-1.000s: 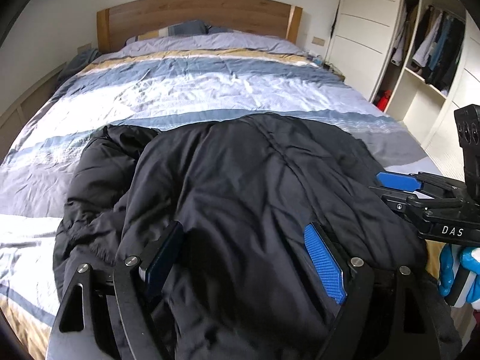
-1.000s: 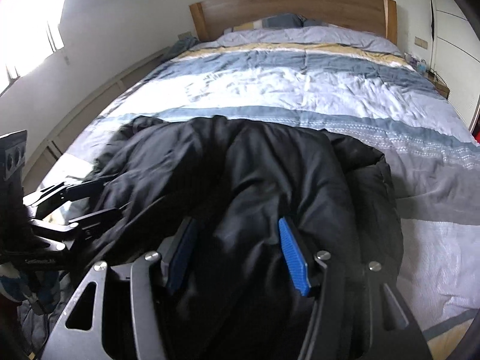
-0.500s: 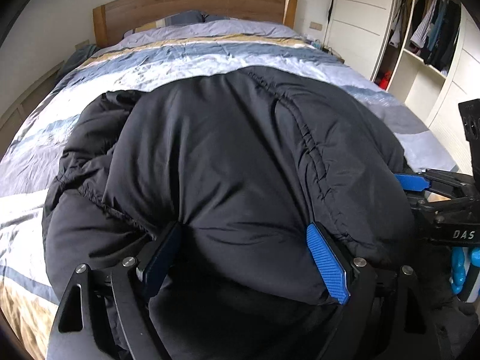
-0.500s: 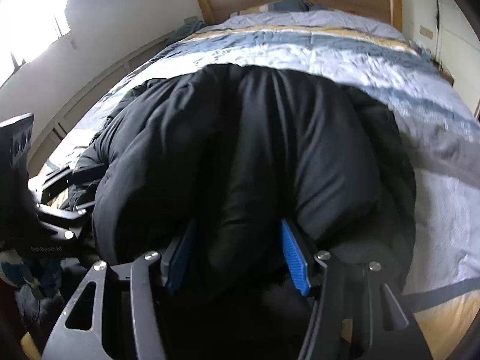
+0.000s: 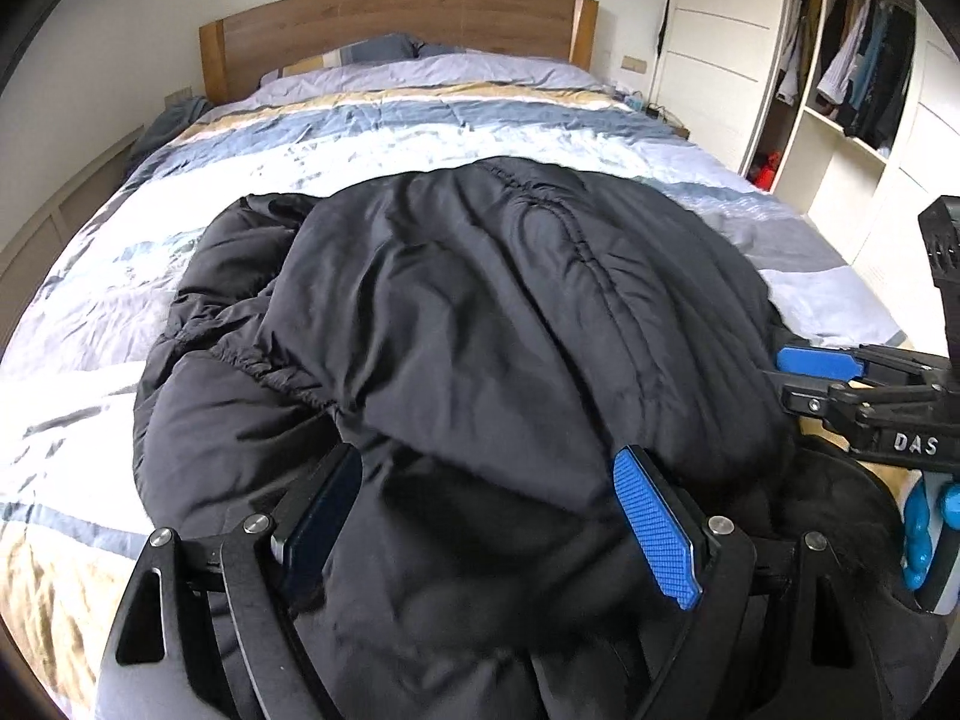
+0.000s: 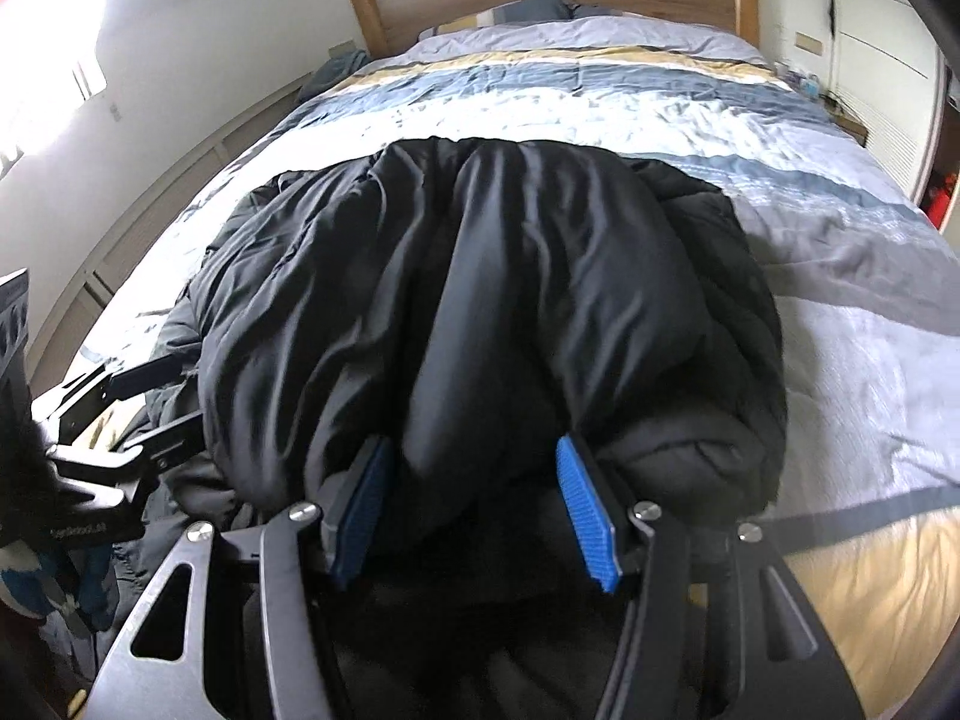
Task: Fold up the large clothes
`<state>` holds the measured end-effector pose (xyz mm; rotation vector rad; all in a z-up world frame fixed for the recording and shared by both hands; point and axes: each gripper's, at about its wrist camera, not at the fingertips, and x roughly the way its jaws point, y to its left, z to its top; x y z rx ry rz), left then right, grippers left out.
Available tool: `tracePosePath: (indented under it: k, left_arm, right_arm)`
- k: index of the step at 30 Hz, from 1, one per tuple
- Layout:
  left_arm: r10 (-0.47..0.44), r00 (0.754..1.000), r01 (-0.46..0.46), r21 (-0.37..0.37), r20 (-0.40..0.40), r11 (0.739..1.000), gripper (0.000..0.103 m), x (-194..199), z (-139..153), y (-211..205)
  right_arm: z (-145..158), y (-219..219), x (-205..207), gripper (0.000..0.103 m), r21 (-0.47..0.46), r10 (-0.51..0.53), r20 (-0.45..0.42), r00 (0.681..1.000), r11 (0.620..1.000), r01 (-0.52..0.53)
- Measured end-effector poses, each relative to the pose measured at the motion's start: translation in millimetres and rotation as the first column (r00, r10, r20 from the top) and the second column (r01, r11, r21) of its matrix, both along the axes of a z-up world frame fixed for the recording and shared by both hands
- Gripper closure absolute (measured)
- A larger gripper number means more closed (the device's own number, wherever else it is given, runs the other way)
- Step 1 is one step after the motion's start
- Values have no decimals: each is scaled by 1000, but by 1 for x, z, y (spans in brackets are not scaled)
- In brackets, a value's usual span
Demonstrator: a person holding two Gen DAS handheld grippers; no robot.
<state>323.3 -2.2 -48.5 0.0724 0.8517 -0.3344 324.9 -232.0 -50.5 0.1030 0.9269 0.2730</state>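
A large black puffy jacket (image 5: 480,312) lies bunched on the near half of the bed, its near part folded over away from me. It also fills the right wrist view (image 6: 492,312). My left gripper (image 5: 486,480) has thick jacket fabric between its blue pads and is shut on it. My right gripper (image 6: 474,468) is likewise shut on a bulging fold of the jacket. The right gripper shows at the right edge of the left wrist view (image 5: 840,372). The left gripper shows at the left edge of the right wrist view (image 6: 138,408).
The bed has a striped blue, white and tan duvet (image 5: 420,132) and a wooden headboard (image 5: 396,18). An open wardrobe (image 5: 852,78) with hanging clothes stands to the right. A wall with low panelling (image 6: 150,192) runs along the left.
Both grippers lifted the near part of the jacket and carried it forward over the rest, then lowered it a little. The jacket went from spread flat to a raised, doubled bundle.
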Motion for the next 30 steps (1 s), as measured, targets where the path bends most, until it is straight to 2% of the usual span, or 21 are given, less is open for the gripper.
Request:
tracePosePath:
  k: [11, 16, 30]
  left_arm:
    - [-33, 998, 34, -21, 50, 999, 18, -57, 23, 4]
    - [-44, 996, 45, -8, 74, 999, 18, -79, 31, 9]
    - [11, 994, -9, -15, 110, 1000, 18, -132, 49, 37]
  right_arm:
    - [31, 3, -50, 47, -24, -10, 41, 999, 1000, 11]
    - [40, 9, -78, 47, -18, -7, 60, 998, 1000, 8]
    - [59, 16, -142, 47, -14, -3, 106, 994, 1000, 4]
